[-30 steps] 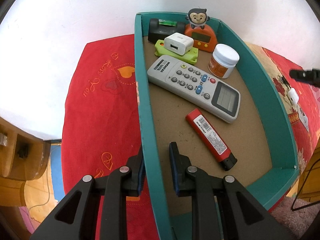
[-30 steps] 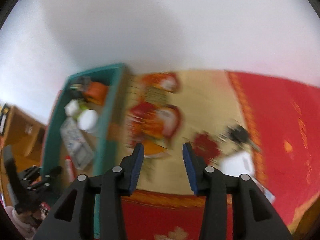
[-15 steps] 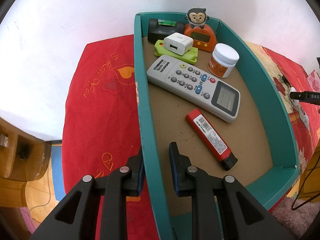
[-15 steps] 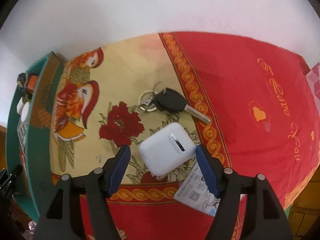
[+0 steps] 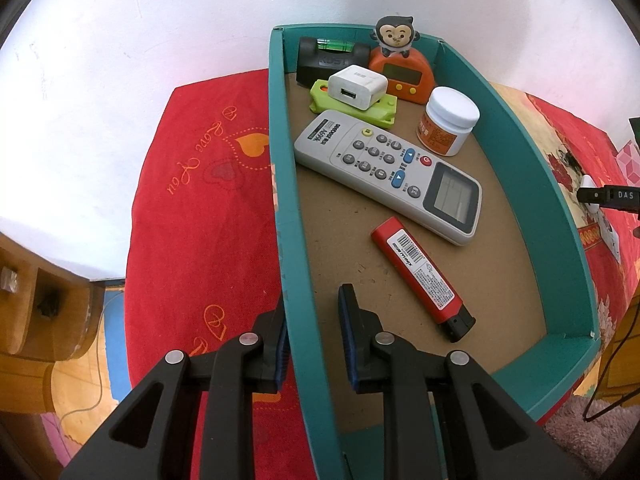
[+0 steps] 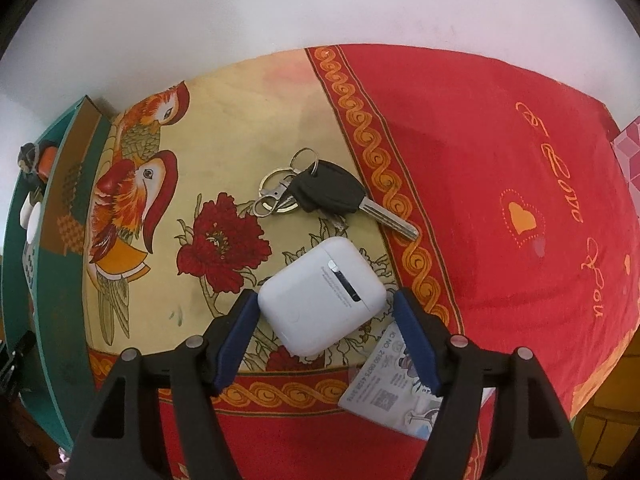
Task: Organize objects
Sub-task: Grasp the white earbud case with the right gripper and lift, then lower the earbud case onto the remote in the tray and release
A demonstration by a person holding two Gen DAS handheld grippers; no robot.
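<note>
Your left gripper (image 5: 312, 332) straddles the near-left wall of the teal tray (image 5: 532, 184), jaws parted around it, not visibly clamping. Inside lie a remote (image 5: 388, 176) and a red "XINNIX" lighter (image 5: 420, 276). Your right gripper (image 6: 326, 340) stands wide open around the white earbud case (image 6: 324, 296) on the cloth, long axis slanting up-right; the nearer hand.

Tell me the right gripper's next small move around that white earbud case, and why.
Probably close the right gripper on the white earbud case. Its open fingers already straddle the case, which lies on the cloth near the car key and partly over a card. The left gripper straddles the teal tray's wall, steadying it.
</note>
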